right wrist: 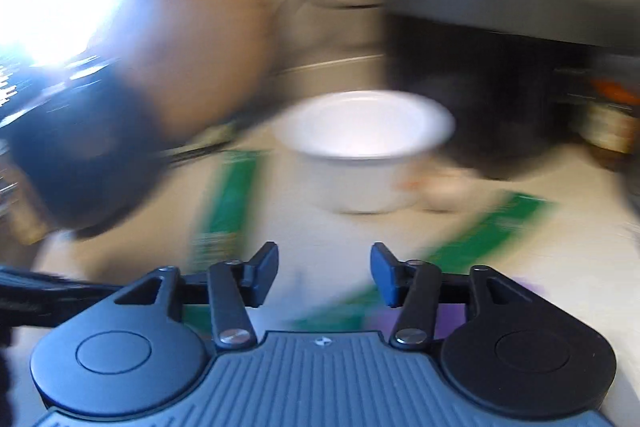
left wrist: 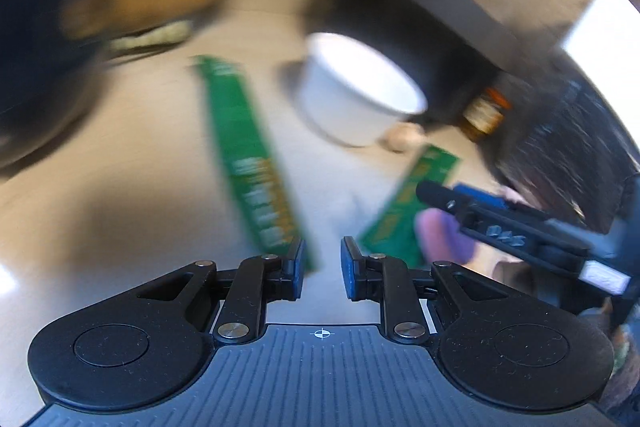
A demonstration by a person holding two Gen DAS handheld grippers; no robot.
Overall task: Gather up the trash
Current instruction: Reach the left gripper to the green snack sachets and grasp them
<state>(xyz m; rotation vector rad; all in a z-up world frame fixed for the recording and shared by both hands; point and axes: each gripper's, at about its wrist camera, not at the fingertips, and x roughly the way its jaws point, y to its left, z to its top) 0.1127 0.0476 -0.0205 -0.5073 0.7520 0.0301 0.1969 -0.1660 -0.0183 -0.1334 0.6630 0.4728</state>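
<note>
Wrappers, two green strips, are lying on the counter ahead of both empty, parted jaws: the left strip point(left wrist: 256, 163) is running lengthwise away from the left gripper point(left wrist: 322, 269), nearly touching its left pad, the right strip point(left wrist: 408, 203) is slanting off right beside the right gripper point(right wrist: 324, 277), bowl point(left wrist: 360, 91) beyond.

Bench point(left wrist: 140, 147): pale, smooth, matt. Bowl point(left wrist: 360, 91): white, smooth, prob. plastic or glazed, blurred. Green strips point(left wrist: 248, 155): glossy printed wrappers. Tongs point(left wrist: 322, 267): matt black plastic w/ metal rivets, blue pads point(left wrist: 298, 267).
</note>
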